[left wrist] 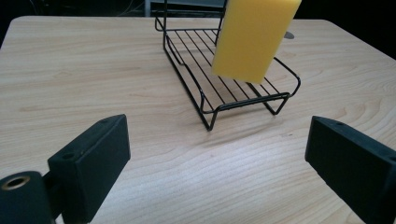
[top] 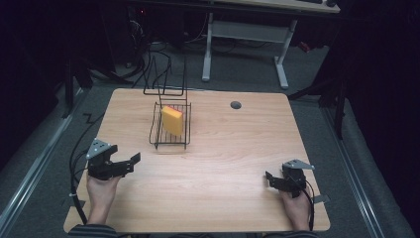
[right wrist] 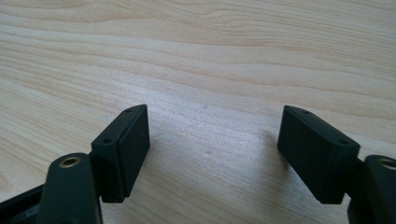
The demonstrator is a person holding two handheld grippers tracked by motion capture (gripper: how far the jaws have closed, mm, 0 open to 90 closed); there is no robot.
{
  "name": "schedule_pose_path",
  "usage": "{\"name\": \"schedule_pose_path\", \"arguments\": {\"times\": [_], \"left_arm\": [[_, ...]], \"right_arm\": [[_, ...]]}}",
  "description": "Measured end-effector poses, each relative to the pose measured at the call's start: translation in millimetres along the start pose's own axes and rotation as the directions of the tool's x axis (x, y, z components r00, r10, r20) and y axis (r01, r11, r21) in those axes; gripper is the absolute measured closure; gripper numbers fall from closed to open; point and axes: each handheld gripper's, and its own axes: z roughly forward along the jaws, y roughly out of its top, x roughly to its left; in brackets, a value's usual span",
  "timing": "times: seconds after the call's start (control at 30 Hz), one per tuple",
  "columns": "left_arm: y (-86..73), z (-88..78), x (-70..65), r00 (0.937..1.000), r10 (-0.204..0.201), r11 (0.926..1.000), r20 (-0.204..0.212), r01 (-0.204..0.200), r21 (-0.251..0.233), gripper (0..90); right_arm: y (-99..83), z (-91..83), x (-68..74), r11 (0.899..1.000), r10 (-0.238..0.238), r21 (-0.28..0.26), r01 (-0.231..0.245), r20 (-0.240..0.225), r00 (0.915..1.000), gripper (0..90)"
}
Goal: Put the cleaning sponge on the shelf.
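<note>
Both handheld tools are matte black: the left gripper point(top: 130, 163) and the right gripper point(top: 271, 179) each carry a grey three-cornered plate on top and trail a thin black cable. Their jaws are blocky rectangular pads with small screw holes — brass-ringed pivots sit behind them. Dark striped sleeve cuffs show at the wrists.

This looks like a lab or test room rather than a home. A bare wooden table point(top: 223, 163) with a round cable hole point(top: 236, 105) stands on grey carpet point(top: 317, 129) in a dim room. Behind it, loose black cables point(top: 148, 64) trail on the floor beside the white legs of a desk point(top: 281, 64).
</note>
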Motion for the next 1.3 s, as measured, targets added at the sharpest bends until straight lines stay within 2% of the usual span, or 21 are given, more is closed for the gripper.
{"name": "schedule_pose_path", "arguments": {"times": [0.37, 0.67, 1.3], "left_arm": [[-15.1, 6.1, 7.0, 0.9999, -0.014, 0.9996, -0.004, 0.014, 0.025, 7.4], [-27.7, 15.4, 12.5, 0.9991, -0.03, 0.9974, -0.029, 0.032, 0.065, 8.0], [-44.6, 33.8, 17.2, 0.9966, -0.008, 0.99, -0.082, 0.02, 0.14, 8.3]], "right_arm": [[0.0, 0.0, 0.0, 1.0, 0.0, 0.0, 0.0, 0.0, 1.0, 25.6], [0.0, 0.0, 0.0, 1.0, 0.0, 0.0, 0.0, 0.0, 1.0, 25.6], [0.0, 0.0, 0.1, 1.0, 0.0, 0.0, 0.0, 0.0, 1.0, 25.6]]}}
